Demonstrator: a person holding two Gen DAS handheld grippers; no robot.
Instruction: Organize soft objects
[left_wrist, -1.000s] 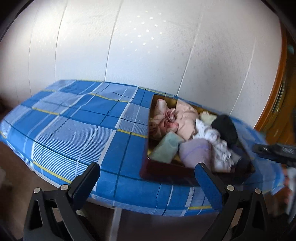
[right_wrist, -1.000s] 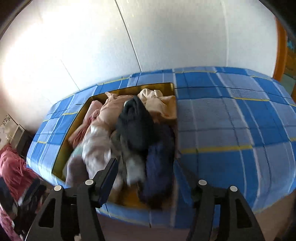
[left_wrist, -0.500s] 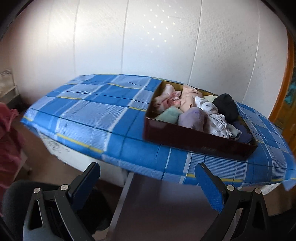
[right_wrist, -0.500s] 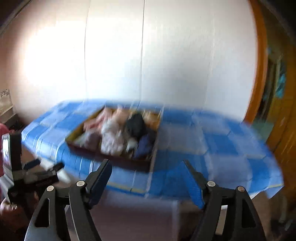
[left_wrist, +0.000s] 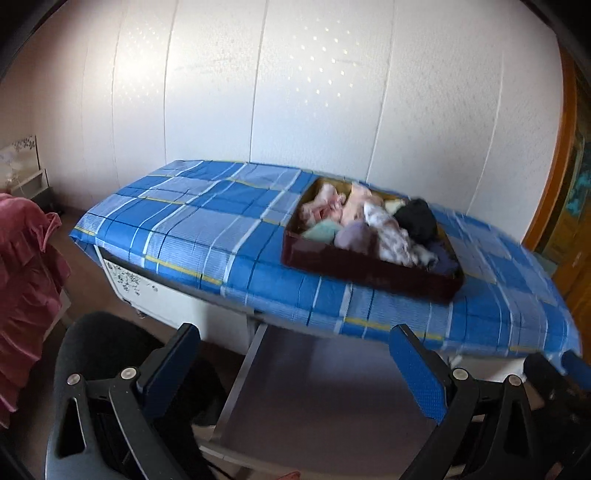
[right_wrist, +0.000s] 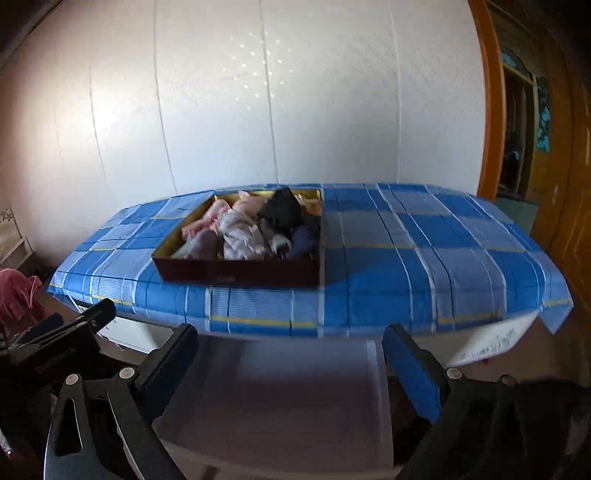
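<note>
Clutter sits around the desk (left_wrist: 207, 236), which wears a blue plaid cloth: a pink garment (left_wrist: 26, 280) at the left edge of the left wrist view, a dark chair (left_wrist: 107, 343) at lower left, and an orange wooden door frame (right_wrist: 487, 110) at upper right of the right wrist view. Under the desk's near edge, at lower centre, a pale translucent bin (right_wrist: 295, 398) lies between both pairs of tongs and the box.

Compared with a second ago, both cameras have pulled well back; the box, once filling the frames, is now small and mid-frame, with the desk's whole outline showing.

The dark red box (right_wrist: 240, 273) rests on the cloth, heaped with soft clothes (right_wrist: 243, 229): pink, grey, black, navy. In the right wrist view its long axis runs left to right, the long wall facing the camera.

The left tongs (left_wrist: 295, 363) and right tongs (right_wrist: 290, 362) both gape wide with nothing between them, low in the frames, well apart from the box.
</note>
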